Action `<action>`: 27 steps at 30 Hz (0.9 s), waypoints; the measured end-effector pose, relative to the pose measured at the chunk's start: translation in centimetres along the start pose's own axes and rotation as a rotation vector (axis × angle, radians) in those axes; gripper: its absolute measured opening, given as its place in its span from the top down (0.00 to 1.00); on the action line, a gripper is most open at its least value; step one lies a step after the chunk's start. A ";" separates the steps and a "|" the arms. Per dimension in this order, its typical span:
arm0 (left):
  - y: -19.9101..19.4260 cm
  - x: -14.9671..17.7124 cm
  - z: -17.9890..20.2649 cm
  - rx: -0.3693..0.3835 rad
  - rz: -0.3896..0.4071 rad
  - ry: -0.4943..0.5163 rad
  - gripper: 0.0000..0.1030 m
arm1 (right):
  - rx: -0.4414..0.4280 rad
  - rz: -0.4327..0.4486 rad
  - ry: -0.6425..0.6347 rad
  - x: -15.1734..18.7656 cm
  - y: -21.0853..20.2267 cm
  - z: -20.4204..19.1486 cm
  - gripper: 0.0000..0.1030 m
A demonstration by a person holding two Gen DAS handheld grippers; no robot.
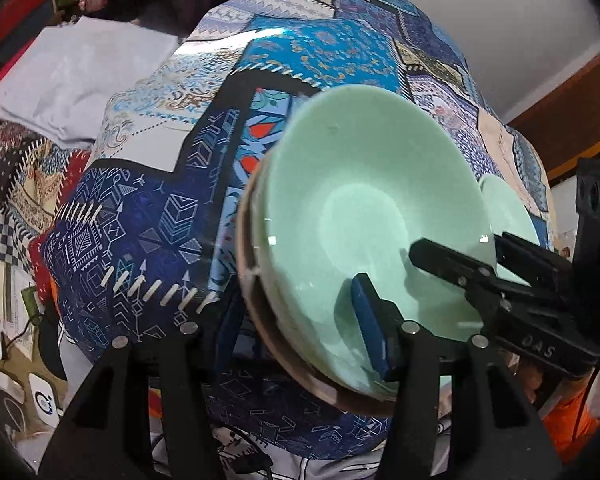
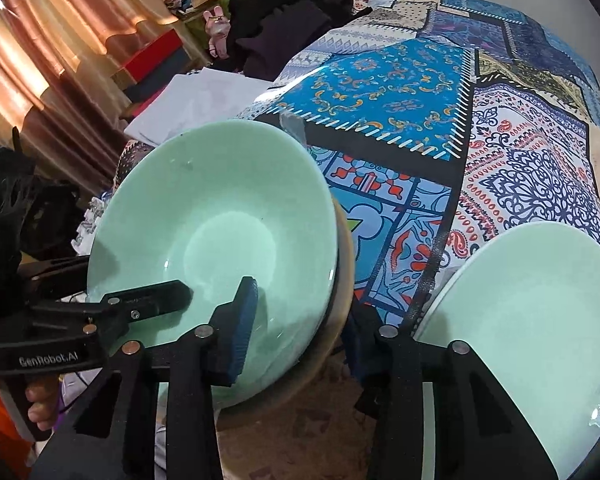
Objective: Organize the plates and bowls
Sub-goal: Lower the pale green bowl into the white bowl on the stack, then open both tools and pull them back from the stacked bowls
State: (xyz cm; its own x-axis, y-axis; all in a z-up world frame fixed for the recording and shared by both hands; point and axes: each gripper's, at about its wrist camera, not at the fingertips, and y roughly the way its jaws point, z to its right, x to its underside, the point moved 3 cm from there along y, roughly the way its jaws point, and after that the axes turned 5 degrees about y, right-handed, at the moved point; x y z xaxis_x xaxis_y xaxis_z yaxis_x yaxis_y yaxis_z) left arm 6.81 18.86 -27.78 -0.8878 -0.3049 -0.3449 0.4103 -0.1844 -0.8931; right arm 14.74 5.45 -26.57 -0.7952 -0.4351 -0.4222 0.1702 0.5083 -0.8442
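between both tools' (image 1: 300,320) fingers sits the green bowl's (image 1: 360,184) rim.

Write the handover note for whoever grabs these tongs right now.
Left tongs: astride the near rim of the green bowl, one pad inside; unclear whether it is gripping.
Right tongs: same, on the same bowl.
The bowl sits on a brown-rimmed dish on the patterned cloth. A second green dish lies to its right, apart.
Done: bowl stacked on the brown dish.
Left: probably bring the two piles together.
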 end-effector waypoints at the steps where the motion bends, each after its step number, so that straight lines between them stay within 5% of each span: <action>1: -0.1 -0.1 0.2 -0.005 0.004 0.011 0.52 | 0.003 0.000 -0.004 0.0 0.1 -0.1 0.67; 17: -0.9 -0.8 1.0 -0.076 0.040 -0.004 0.59 | -0.006 0.007 0.041 -0.2 -0.4 0.1 0.70; 27: -2.5 -1.3 2.0 -0.088 0.085 0.025 0.59 | -0.017 0.092 0.063 -1.0 -3.6 0.4 0.70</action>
State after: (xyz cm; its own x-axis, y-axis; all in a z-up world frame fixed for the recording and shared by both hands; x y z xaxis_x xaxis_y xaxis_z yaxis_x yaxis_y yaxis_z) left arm 7.33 17.88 -24.49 -0.8560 -0.2927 -0.4260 0.4650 -0.0761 -0.8820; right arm 15.17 3.76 -23.25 -0.8121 -0.3387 -0.4751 0.2341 0.5567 -0.7970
